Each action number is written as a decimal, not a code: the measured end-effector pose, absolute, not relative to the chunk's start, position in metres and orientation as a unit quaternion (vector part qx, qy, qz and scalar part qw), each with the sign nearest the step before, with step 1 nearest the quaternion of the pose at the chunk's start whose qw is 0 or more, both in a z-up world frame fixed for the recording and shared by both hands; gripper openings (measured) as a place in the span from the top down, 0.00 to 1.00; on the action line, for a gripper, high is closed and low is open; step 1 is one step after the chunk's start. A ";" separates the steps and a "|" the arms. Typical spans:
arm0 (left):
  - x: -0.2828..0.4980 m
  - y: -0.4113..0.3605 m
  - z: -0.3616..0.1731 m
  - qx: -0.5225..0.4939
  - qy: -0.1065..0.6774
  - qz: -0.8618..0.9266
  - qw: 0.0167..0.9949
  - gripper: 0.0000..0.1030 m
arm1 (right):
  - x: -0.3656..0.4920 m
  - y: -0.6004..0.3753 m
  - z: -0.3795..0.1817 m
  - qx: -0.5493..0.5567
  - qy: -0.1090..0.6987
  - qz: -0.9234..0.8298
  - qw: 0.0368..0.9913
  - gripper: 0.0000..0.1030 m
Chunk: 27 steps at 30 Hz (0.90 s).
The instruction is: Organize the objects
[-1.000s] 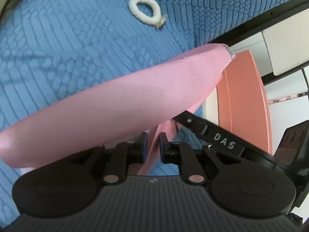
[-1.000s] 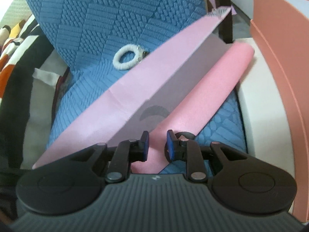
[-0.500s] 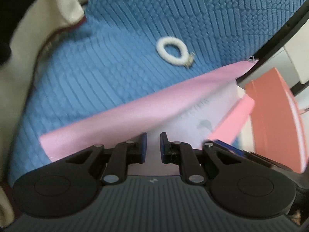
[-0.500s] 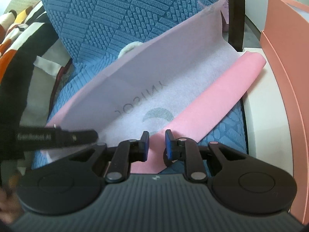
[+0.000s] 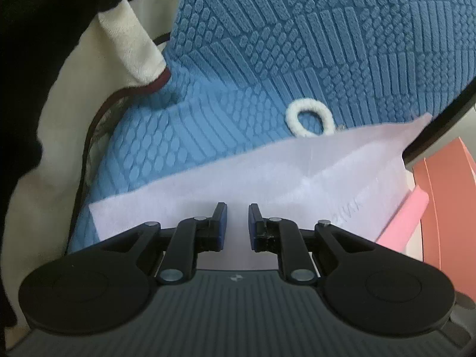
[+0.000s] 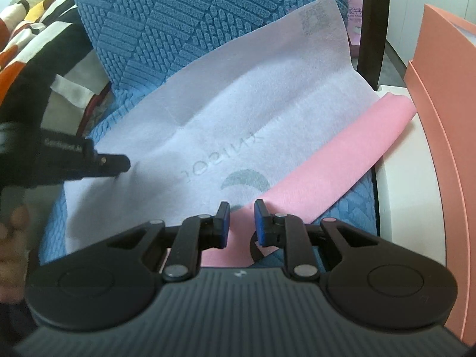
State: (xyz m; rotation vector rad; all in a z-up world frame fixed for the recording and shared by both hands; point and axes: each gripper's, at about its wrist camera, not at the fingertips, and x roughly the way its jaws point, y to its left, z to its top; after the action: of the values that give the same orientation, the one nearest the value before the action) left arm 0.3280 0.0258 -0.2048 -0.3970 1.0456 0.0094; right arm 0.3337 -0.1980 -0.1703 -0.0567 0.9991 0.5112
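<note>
A thin sheet [image 5: 297, 178] lies spread on the blue sofa seat [image 5: 208, 125], pale printed side up. Its pink side shows as a folded strip [image 6: 342, 163] along the right edge. My left gripper [image 5: 238, 223] hovers over the sheet's near left part. Its jaws are opening, and only the flat sheet shows below the gap. In the right wrist view one of its fingers [image 6: 113, 165] reaches in from the left. My right gripper [image 6: 241, 223] stands narrowly open over the near end of the pink strip, pads not pressing it. A white fluffy hair tie [image 5: 309, 119] lies just beyond the sheet's far edge.
A salmon-coloured box [image 6: 446, 119] stands at the right on a white ledge [image 6: 401, 193], beside a black frame post [image 6: 372, 29]. The blue backrest cushion [image 6: 178, 15] rises behind the seat. Black, white and orange fabric [image 5: 59, 59] is piled at the left. A person's hand [image 6: 12, 232] holds the left gripper.
The sheet's lifted pink flap has dropped open and now lies flat, pale side up. My left gripper let go of it and swung left. The right gripper stayed put.
</note>
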 end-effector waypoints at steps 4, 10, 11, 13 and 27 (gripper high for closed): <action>0.342 0.028 -0.206 -0.181 0.488 0.013 0.854 0.83 | 0.335 -0.198 -0.170 -0.025 0.474 0.244 0.846 0.81; 0.354 0.026 -0.207 -0.177 0.482 0.010 0.858 0.83 | 0.336 -0.198 -0.171 -0.020 0.476 0.246 0.844 0.81; 0.353 0.026 -0.206 -0.173 0.484 0.009 0.858 0.83 | 0.336 -0.198 -0.170 -0.019 0.476 0.246 0.844 0.81; 0.351 0.026 -0.203 -0.172 0.487 0.011 0.857 0.83 | 0.337 -0.199 -0.170 -0.014 0.478 0.247 0.843 0.81; 0.260 0.006 -0.150 -0.176 0.411 -0.064 0.892 0.82 | 0.354 -0.212 -0.172 0.039 0.499 0.258 0.826 0.81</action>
State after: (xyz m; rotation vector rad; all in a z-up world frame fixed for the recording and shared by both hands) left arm 0.2597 0.0058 -0.1503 -0.3643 0.8527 -0.1332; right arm 0.3542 -0.2120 -0.1721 0.0822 1.0603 0.5488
